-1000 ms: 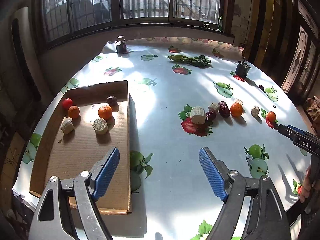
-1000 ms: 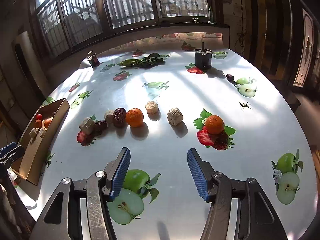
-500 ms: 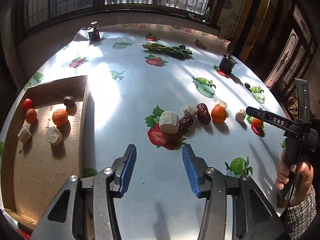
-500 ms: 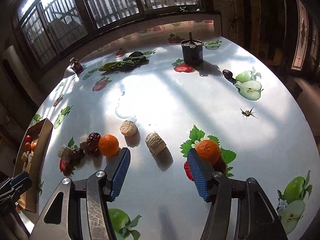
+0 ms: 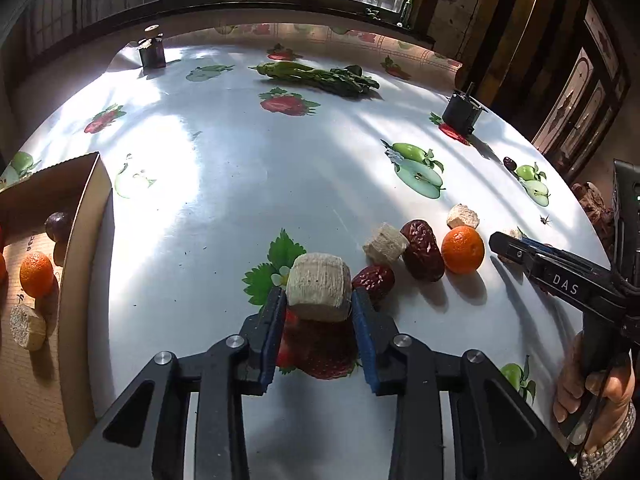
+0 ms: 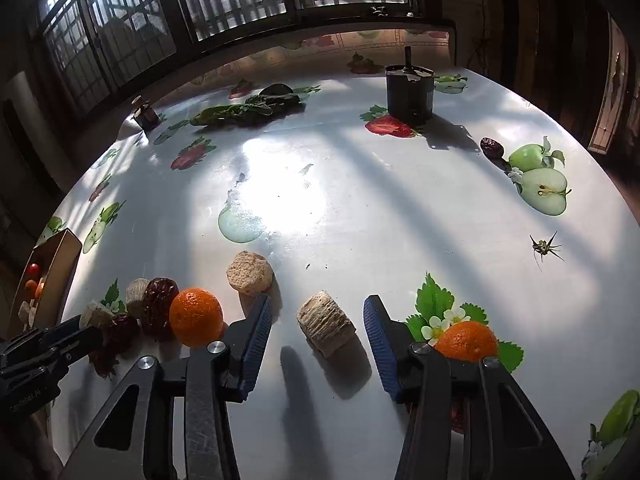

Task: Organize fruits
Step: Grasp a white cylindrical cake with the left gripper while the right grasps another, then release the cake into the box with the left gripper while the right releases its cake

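My left gripper [image 5: 318, 305] is shut on a pale beige chunk [image 5: 319, 291] that rests on the table. Beside it lie red dates [image 5: 422, 249], another beige chunk [image 5: 385, 243] and an orange [image 5: 462, 249]. The cardboard tray [image 5: 82, 240] at the left holds an orange [image 5: 36, 274], a dark plum [image 5: 58, 226] and a beige chunk [image 5: 27, 326]. My right gripper [image 6: 318, 318] is open, its blue pads on either side of a ridged beige chunk [image 6: 326, 328] without touching. An orange [image 6: 196, 316] lies left of it and another orange [image 6: 466, 340] right.
A bundle of green vegetables [image 5: 320, 76], a small dark jar [image 5: 152, 50] and a black pot [image 6: 410, 90] stand at the far side of the table. A lone date [image 6: 492, 147] and a small dry stem [image 6: 544, 246] lie at the right.
My left gripper has moved forward from near the tray and shut on the beige chunk. My right gripper has moved forward, so that the ridged chunk lies between its open pads.
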The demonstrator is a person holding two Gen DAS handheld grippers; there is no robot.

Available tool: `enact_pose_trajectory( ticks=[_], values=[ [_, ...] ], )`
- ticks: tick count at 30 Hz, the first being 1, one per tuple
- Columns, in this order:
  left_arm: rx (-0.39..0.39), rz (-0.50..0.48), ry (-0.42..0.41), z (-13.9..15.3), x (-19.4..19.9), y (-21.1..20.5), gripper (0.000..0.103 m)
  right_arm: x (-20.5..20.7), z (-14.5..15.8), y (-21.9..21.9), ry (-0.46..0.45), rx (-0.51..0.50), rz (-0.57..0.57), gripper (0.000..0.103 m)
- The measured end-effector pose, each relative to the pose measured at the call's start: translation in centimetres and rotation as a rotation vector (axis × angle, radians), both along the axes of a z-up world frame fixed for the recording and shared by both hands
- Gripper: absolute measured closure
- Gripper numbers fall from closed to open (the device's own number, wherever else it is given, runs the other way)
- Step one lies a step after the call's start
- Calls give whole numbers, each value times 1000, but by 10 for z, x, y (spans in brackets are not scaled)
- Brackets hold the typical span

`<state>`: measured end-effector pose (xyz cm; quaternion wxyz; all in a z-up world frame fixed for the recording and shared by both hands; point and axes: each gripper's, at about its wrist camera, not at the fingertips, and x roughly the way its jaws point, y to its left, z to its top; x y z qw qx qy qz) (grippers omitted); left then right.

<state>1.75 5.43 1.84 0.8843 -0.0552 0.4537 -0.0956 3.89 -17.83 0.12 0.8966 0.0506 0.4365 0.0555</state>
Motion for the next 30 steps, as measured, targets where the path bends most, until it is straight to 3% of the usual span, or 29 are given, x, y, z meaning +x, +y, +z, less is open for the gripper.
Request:
enact_pose_trajectory(
  ticks=[3,7,12,14,21,24,27,30],
  values=[
    [-18,-11,-8,-2,1,0,70,-2,1,3,-16,-28,8,70],
    [-44,-21,-17,-7,1,-1,59,-4,0,5,-19,-37,8,72],
    [-3,-30,-41,-8,-1,-7,59,-6,-1,5,-25,-42,1,72],
    [-20,-35,-41,-8,-2,-5,70,-7,-1,6,-27,-48,0,72],
    [-70,-8,-53,-1,-6,4,71,-14,2,6,-27,-55,-12,73],
    [-68,0,-86,12,-21,6,71,-31,17,4,-27,-27,-9,73],
    [-99,-14,-124,33,-47,13,70,-56,43,7,12,63,57,72],
    [-126,-17,-156,55,-75,29,70,-81,76,19,19,91,130,72]
  ],
)
